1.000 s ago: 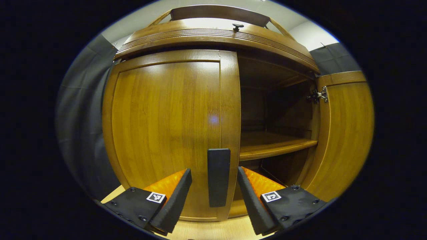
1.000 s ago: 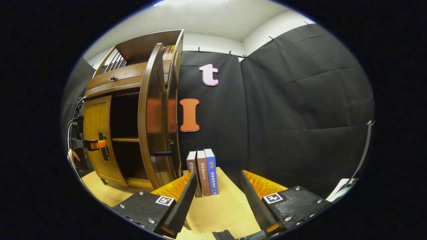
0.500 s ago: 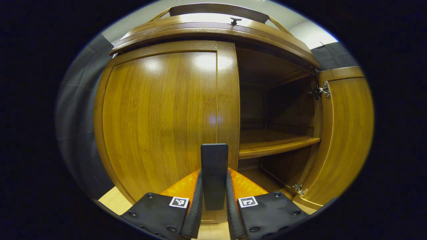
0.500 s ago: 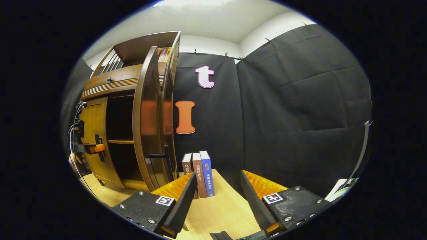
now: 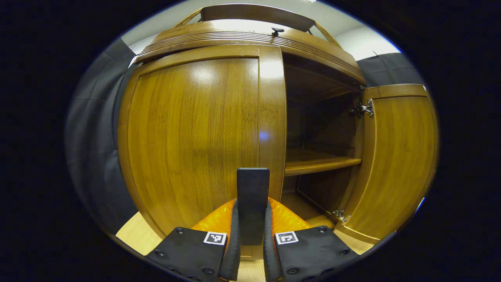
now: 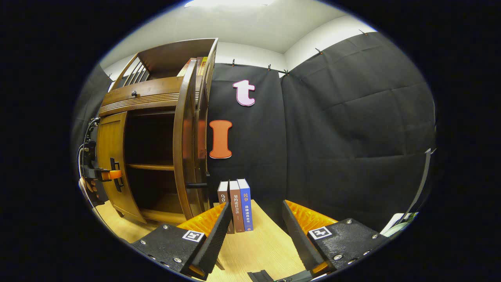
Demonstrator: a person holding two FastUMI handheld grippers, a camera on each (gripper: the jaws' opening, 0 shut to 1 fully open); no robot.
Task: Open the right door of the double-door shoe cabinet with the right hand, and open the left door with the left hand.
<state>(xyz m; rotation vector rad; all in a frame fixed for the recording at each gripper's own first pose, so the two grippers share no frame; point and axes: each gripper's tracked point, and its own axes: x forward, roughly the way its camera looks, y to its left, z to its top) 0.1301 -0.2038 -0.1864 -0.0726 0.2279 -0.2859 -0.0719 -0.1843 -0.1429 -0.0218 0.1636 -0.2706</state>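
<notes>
Right door [image 5: 395, 156], right of frame: standing open. Left door [image 5: 195, 133]: remaining closed; left gripper [image 5: 250, 239] pinching its handle [image 5: 253, 203]. Right gripper [image 6: 252, 231]: fingers spread, idling.

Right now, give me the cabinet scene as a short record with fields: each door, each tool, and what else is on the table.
right door: swung wide open, shelf inside exposed
left door: not swung out yet
left door handle: dark upright bar, pinched between the fingers of the left tool
right tool: open, holding nothing, clear of the cabinet
books: three, standing upright on the table beside the cabinet
task state: right door done, left door gripped for the pull
</notes>
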